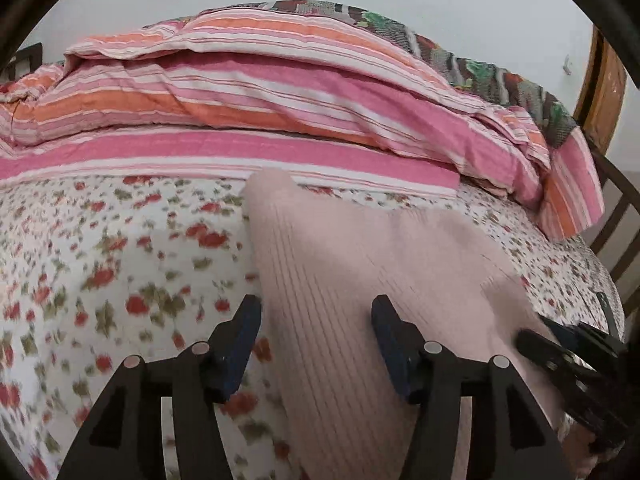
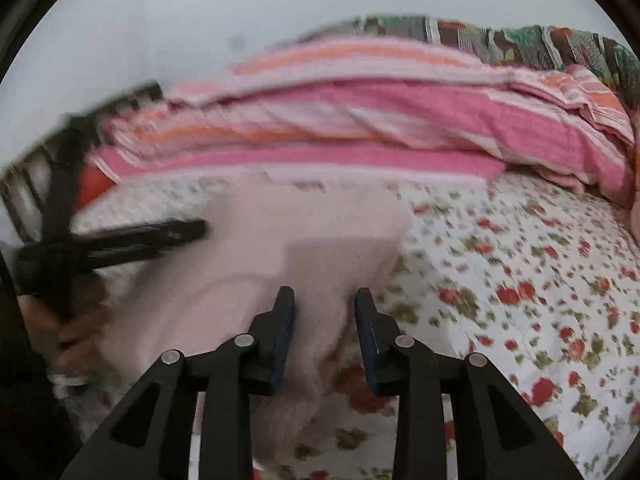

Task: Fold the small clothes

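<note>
The flowered bedsheet (image 1: 100, 248) lies flat and bare across the near left part of the bed, giving open room to pass there. In the right wrist view the sheet is likewise bare on the near right. The pink knitted garment (image 1: 360, 264) covers the middle, low and flat. Along the far side a bunched striped blanket (image 1: 248, 92) forms a raised ridge across the bed's whole width, blocking the way farther back, with a patterned quilt (image 1: 492, 68) piled behind it. A dark wooden bed rail (image 1: 624, 216) bounds the right edge.
</note>
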### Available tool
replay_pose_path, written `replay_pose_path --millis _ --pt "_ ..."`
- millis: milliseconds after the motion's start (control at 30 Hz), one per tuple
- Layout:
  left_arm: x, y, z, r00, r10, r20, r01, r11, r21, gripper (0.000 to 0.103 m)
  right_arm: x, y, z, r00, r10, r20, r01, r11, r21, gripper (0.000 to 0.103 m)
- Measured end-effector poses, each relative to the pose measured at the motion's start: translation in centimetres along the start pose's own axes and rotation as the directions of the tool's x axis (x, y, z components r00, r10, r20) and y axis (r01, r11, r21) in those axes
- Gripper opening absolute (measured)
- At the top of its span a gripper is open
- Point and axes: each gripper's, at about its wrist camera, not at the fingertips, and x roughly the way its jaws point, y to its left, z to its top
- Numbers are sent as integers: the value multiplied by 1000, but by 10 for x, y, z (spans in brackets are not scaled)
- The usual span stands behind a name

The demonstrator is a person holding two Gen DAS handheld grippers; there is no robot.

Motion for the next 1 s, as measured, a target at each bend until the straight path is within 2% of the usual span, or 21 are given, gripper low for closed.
replay_pose_path --millis 167,300,467,600,767,800,833,867,1000 --pt "-5 -6 -11 1000 24 18 -25 999 45 56 -1 -9 5 999 42 -35 -40 998 43 34" --pt "-3 2 -9 1000 -9 4 9 1000 1 59 -14 -13 9 997 56 59 -60 996 70 35" --pt "-1 3 -12 1000 -22 16 22 1000 1 62 -15 -21 13 987 60 146 -78 990 120 35" --pt "-1 5 -14 999 -42 24 43 999 -7 62 3 -27 11 991 84 106 -101 981 166 35" --pt "-1 6 -14 998 -49 25 49 999 -11 63 12 -32 16 987 129 98 -149 959 242 35" --pt "-1 6 -14 998 -51 25 51 999 -11 63 13 -31 16 987 128 99 -149 957 250 33" --pt "0 6 -14 998 -55 23 55 998 -10 63 14 -32 17 986 132 104 -155 954 258 18" --pt "0 6 -13 998 -56 20 57 998 -12 63 14 -31 16 982 149 116 -175 950 258 14" --pt "1 8 -12 997 -72 18 73 997 -33 64 1 -30 19 970 157 183 -199 950 240 10"
